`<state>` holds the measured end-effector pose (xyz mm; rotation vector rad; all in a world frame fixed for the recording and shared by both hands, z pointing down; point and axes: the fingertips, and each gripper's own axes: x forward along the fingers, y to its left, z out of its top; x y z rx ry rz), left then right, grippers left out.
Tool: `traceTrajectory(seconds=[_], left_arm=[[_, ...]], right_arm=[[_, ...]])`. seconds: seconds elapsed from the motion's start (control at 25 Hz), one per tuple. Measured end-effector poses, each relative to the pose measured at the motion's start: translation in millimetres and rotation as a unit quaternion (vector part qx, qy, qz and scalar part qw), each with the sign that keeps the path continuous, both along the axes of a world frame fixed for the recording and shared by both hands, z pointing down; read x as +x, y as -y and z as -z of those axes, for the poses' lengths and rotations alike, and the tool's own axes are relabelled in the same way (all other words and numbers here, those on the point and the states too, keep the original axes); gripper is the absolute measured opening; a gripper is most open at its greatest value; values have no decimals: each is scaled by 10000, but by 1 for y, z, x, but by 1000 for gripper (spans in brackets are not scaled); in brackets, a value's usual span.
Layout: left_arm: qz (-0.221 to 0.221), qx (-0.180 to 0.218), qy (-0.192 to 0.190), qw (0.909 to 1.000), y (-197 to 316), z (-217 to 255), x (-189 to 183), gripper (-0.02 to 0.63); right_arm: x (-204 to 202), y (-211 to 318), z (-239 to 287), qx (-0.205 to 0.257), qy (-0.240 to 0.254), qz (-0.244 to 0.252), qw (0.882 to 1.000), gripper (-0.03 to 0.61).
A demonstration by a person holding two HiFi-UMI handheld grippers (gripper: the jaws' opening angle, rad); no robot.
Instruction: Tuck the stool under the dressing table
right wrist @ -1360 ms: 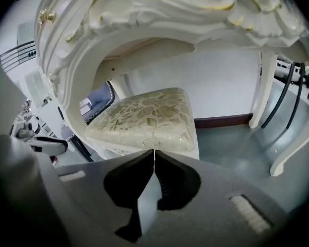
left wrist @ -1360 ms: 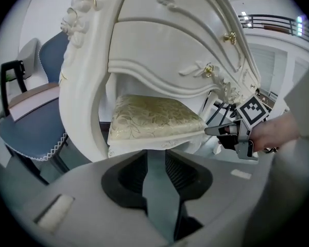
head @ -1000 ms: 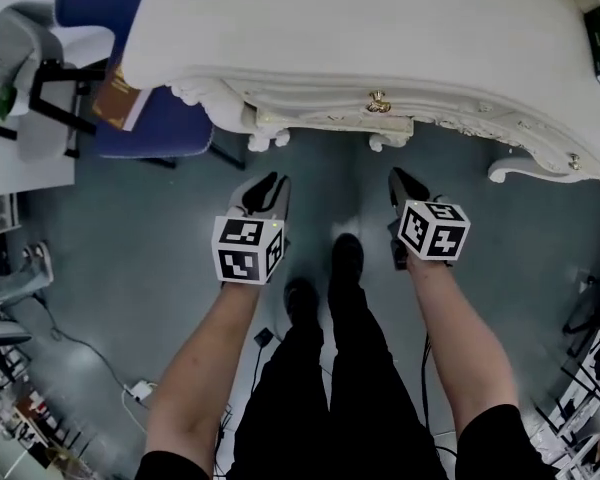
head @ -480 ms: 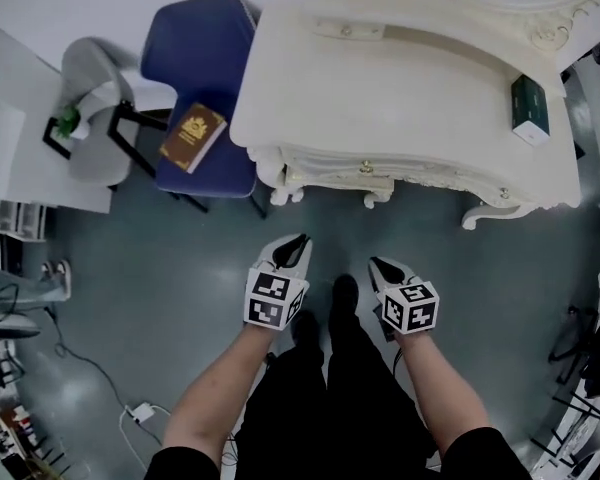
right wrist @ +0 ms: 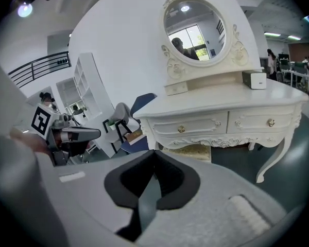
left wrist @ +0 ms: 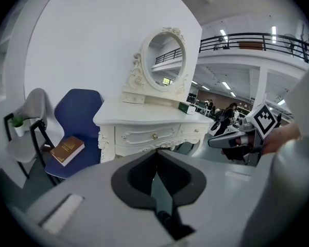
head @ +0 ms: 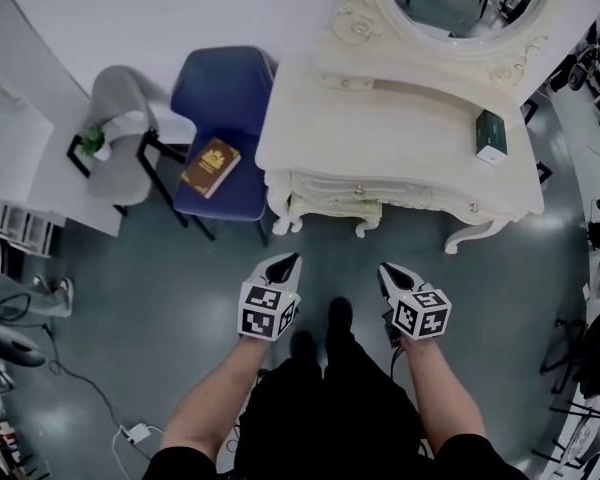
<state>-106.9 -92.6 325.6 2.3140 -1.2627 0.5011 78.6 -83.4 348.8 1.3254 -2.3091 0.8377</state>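
Observation:
The white dressing table (head: 400, 128) with its oval mirror (head: 460, 3) stands ahead of me. In the right gripper view the stool's yellowish cushion (right wrist: 188, 152) shows under the table (right wrist: 221, 104), between its legs; the head view hides it. My left gripper (head: 290, 258) hangs in the air well short of the table front. Its jaws have just been closing and now meet with nothing between them (left wrist: 155, 152). My right gripper (head: 383, 268) hangs level with it to the right, jaws also together and empty (right wrist: 154, 152).
A blue chair (head: 225, 98) with a brown book (head: 211, 166) on its seat stands left of the table, a grey chair (head: 120, 138) beyond it. A dark green box (head: 491, 136) lies on the tabletop's right end. Cables (head: 130, 433) run along the floor at lower left.
Both grippers have risen and drawn back from the table front, so the whole table and mirror now show. The left gripper's jaws have come together.

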Motion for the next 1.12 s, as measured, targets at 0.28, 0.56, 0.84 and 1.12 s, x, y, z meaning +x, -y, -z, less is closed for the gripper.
traceTrajectory(seconds=[0.28, 0.56, 0.84, 1.12], left_arm=[[2, -33, -111, 9999, -20, 13, -17, 17], [-6, 71, -240, 9997, -25, 46, -14, 17], [-167, 641, -142, 9977, -7, 103, 19, 17], [-4, 995, -89, 9950, 2, 150, 69, 17]], right_arm=[[10, -35, 36, 71, 243, -374, 9990, 3], [25, -55, 75, 167, 215, -368, 9990, 3], [51, -35, 128, 687, 489, -298, 9960, 3], [93, -17, 184, 1199, 613, 38, 9909, 3]])
